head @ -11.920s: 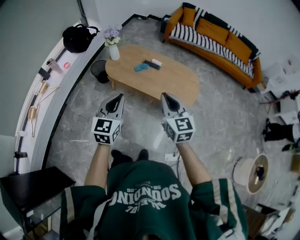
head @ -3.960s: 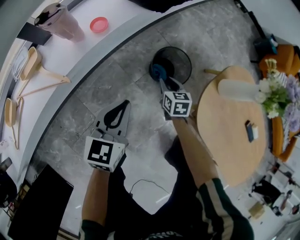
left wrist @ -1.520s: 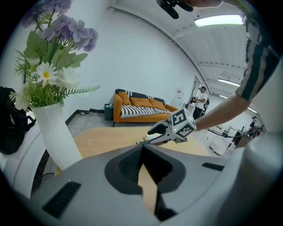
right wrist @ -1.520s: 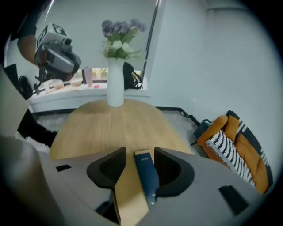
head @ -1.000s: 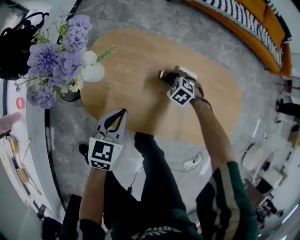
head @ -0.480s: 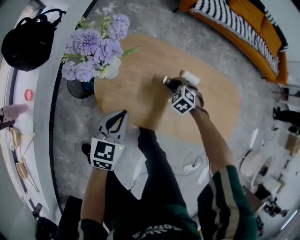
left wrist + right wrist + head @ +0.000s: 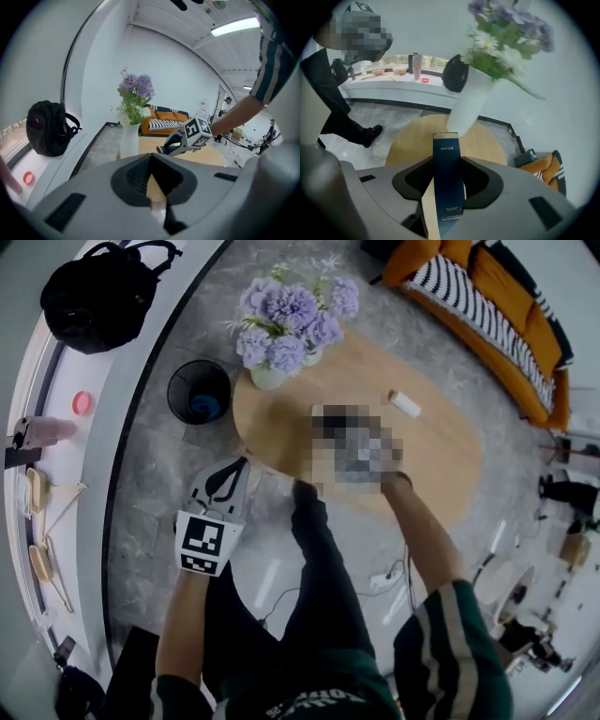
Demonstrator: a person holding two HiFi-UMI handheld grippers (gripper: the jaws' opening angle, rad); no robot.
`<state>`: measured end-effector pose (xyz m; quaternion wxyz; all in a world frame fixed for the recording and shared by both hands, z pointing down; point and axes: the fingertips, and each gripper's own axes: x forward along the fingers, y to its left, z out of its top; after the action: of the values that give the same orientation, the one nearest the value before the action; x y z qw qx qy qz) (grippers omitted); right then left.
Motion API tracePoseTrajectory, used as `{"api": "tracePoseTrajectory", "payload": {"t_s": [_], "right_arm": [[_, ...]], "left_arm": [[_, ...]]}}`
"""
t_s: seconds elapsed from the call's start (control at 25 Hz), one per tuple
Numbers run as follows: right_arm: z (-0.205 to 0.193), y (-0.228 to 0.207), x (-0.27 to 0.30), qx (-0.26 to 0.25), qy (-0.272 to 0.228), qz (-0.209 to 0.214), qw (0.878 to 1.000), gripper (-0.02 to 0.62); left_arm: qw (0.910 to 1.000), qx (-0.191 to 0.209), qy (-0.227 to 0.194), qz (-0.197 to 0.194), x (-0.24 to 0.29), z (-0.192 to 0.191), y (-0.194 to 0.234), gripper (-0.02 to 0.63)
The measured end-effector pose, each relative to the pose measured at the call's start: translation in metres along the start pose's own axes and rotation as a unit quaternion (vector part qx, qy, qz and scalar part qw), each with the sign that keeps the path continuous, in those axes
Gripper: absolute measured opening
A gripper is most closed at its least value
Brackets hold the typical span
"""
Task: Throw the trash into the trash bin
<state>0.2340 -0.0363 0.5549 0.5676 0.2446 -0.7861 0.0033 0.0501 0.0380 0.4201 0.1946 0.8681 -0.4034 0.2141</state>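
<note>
Dark-blue box (image 7: pixel 446 180) is clamped in the right hand-held gripper (image 7: pixel 168 146) above the counter (image 7: pixel 441 456); left hand-held gripper (image 7: pixel 234 470) is closed, empty. I'd carry it far-left round the vase (image 7: pixel 267 378) and release squarely over the bin (image 7: pixel 174 390).

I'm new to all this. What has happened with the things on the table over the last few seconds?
The right gripper dropped the blue crumpled trash into the trash bin, went back to the table and closed on the dark blue box, which it now holds above the tabletop. The small white piece lies on the table as before, and the left gripper stays shut and empty.
</note>
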Motion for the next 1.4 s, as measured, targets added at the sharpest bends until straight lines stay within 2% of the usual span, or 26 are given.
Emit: {"api": "tracePoseTrajectory", "payload": {"t_s": [0.4,0.52,0.68,0.8,0.92,1.08,1.24,1.4], "right_arm": [[0.159,0.098,0.042,-0.092,-0.062,0.072,0.991,0.178],[0.209,0.126,0.053,-0.093,-0.091,0.098,0.987,0.178],[0.274,0.141,0.070,-0.050,-0.136,0.128,0.981,0.178],[0.316,0.140,0.087,-0.026,-0.165,0.119,0.979,0.178],[0.342,0.135,0.112,0.021,-0.185,0.109,0.977,0.178],[0.355,0.123,0.161,0.086,-0.184,0.084,0.976,0.178],[0.348,0.112,0.220,0.137,-0.164,0.056,0.975,0.178],[0.334,0.114,0.282,0.188,-0.131,0.047,0.972,0.178]], "left_arm": [[0.9949,-0.057,-0.002,0.083,-0.081,-0.055,0.103,0.000],[0.9912,-0.076,-0.006,0.108,-0.102,-0.072,0.131,0.000],[0.9853,-0.101,-0.016,0.137,-0.120,-0.092,0.159,0.000],[0.9810,-0.114,-0.017,0.156,-0.129,-0.113,0.178,0.000],[0.9757,-0.129,-0.020,0.176,-0.132,-0.134,0.193,0.000],[0.9684,-0.140,-0.030,0.204,-0.129,-0.158,0.212,0.000],[0.9645,-0.142,-0.040,0.219,-0.118,-0.179,0.226,0.000],[0.9596,-0.155,-0.050,0.229,-0.104,-0.205,0.240,0.000]]}}
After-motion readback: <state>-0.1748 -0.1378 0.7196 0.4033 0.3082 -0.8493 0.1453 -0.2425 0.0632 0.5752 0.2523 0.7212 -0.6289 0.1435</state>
